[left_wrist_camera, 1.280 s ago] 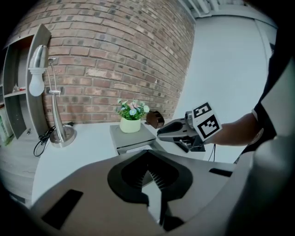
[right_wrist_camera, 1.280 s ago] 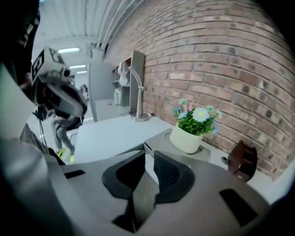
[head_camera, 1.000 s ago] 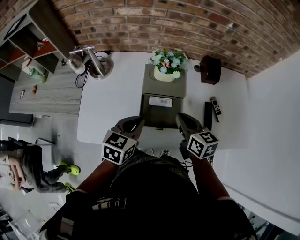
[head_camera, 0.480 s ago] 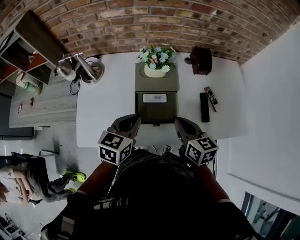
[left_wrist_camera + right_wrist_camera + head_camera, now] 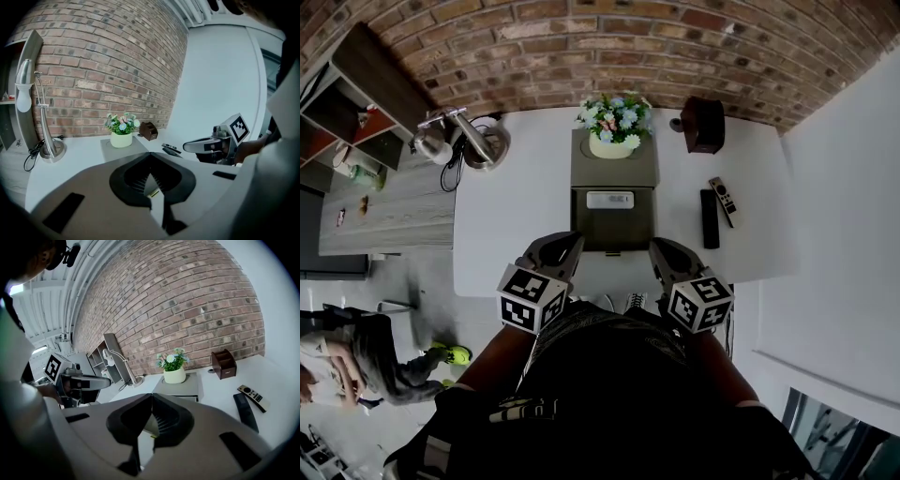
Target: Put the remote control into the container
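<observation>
Two remotes lie side by side at the table's right: a black remote and a slimmer remote with buttons. They also show in the right gripper view as the black remote and the buttoned remote. The grey container stands mid-table with its front compartment uncovered and a white item inside. My left gripper and right gripper hover at the near table edge, either side of the container. Both are shut and hold nothing.
A flower pot sits on the container's rear lid. A brown holder stands at the back right, and a desk lamp at the back left. A brick wall runs behind the table. A person sits on the floor at the far left.
The head view has shifted slightly, so the table sits a little differently in frame. Both grippers stay shut at the near edge, almost unmoved. The remotes have not moved.
</observation>
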`<state>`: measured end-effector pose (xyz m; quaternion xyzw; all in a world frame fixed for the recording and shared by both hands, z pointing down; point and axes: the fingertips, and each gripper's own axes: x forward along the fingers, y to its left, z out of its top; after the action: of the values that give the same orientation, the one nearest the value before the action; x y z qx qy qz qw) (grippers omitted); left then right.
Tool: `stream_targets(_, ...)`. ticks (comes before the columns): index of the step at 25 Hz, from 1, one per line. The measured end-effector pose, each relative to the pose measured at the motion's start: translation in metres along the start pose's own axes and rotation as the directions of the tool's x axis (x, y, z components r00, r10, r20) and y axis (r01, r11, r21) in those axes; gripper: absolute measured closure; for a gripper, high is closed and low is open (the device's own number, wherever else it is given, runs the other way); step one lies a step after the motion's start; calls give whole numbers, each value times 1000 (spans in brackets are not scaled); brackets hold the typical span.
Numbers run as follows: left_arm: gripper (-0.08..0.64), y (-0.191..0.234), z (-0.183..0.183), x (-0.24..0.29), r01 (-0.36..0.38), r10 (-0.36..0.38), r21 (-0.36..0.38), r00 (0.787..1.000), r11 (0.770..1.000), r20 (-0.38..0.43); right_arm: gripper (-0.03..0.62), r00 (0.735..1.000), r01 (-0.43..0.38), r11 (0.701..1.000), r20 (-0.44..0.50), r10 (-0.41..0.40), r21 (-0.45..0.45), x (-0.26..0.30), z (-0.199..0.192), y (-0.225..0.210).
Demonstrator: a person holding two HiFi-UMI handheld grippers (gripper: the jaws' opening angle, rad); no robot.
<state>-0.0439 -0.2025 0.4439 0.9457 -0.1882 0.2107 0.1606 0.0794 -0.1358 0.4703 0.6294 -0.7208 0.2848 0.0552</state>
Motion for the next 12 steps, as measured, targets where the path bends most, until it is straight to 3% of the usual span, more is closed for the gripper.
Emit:
stream_targets(8,555,2,-1,5,2,-2,-18,1000,1000,-5,583,1000,-12,1000,-7,12,-4,3,0,-3)
stream_targets(12,555,-5,-7,11,-2,3,27,999,1000,-44,583,1000,-17,1000,-13,17,-7,3,-2,-6)
